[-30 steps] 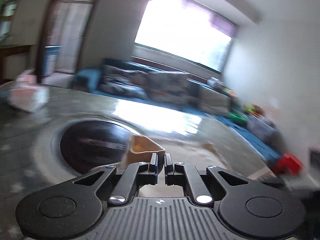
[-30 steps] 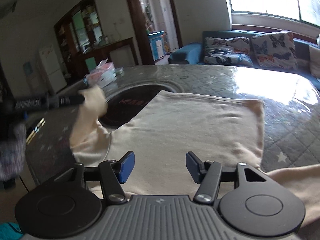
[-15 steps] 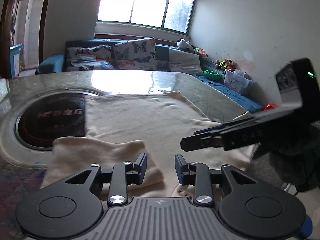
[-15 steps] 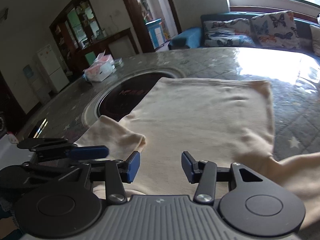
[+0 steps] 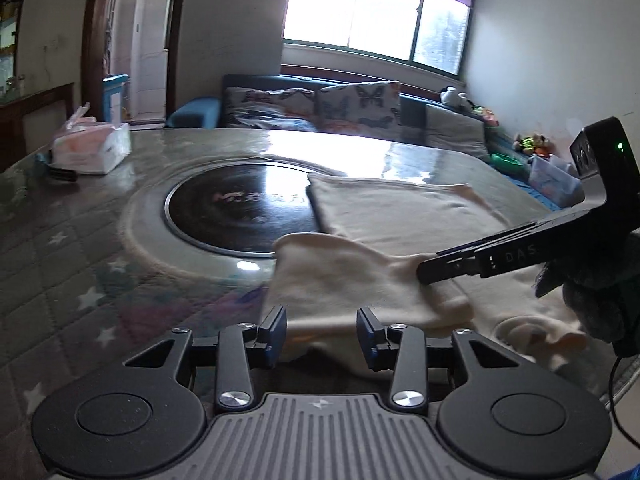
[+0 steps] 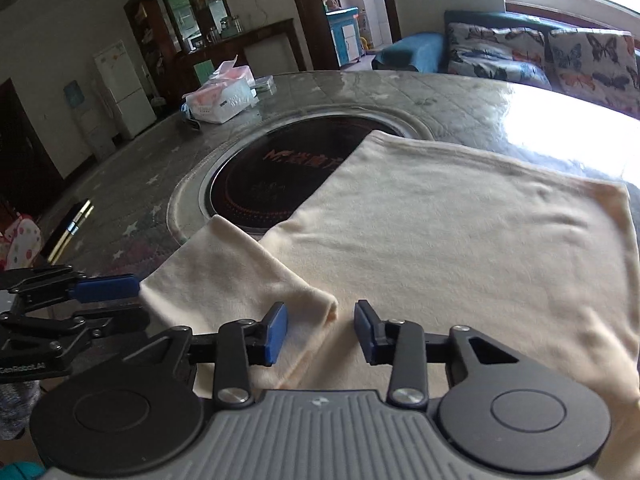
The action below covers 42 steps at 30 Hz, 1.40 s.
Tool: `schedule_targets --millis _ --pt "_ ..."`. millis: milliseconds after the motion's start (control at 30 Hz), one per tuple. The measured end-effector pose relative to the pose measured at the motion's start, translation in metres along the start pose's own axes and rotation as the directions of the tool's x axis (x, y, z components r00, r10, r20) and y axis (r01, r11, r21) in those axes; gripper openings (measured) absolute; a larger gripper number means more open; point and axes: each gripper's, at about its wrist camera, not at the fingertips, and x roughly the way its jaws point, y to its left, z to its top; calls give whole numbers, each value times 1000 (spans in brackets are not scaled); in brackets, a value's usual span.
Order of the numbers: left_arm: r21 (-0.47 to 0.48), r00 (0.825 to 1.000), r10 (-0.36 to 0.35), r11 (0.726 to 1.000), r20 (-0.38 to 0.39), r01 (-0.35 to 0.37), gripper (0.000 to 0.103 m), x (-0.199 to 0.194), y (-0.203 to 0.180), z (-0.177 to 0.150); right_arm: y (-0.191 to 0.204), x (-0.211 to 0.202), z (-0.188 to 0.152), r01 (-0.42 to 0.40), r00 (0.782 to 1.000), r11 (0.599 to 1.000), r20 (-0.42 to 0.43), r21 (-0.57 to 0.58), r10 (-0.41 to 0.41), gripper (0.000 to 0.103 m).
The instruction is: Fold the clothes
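Cream garment (image 6: 460, 240) spread flat on the surface (image 6: 132, 208), partly over the dark round inset (image 6: 272, 176), body smoothed for folding. One sleeve (image 6: 228, 280) folded in at 8 o'clock of the body, likely to square the shape. Left gripper (image 5: 321, 334) low and level near the surface, jaws wide, empty, just short of the sleeve. Right gripper (image 6: 320, 334) likewise wide and empty, hovering at the sleeve's near edge, angled slightly down.

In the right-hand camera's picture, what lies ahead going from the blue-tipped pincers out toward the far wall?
Right gripper → folded cream sleeve → round black glass hob → white tissue box → dark wooden cabinet.
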Motion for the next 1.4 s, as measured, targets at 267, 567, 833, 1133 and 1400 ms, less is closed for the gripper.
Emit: schedule_targets --millis 267,567,833,1133,1400 --pt "-5 1000 22 1000 -9 -22 65 3 -8 -2 6 -13 6 34 999 999 30 -36 -32 7" --pt "93 998 69 993 -14 -67 69 17 -35 -4 16 -80 35 126 976 984 195 -125 -100 6" --pt "190 994 105 977 -10 -101 50 23 -50 -9 24 -135 45 236 934 954 313 -186 -170 6" --pt "225 996 83 971 -12 -78 41 19 -50 -13 -2 -135 18 308 929 946 248 -101 -275 6" --pt "244 998 61 968 -32 -51 41 13 -45 -14 -37 -96 -21 315 945 949 89 7 -315 9"
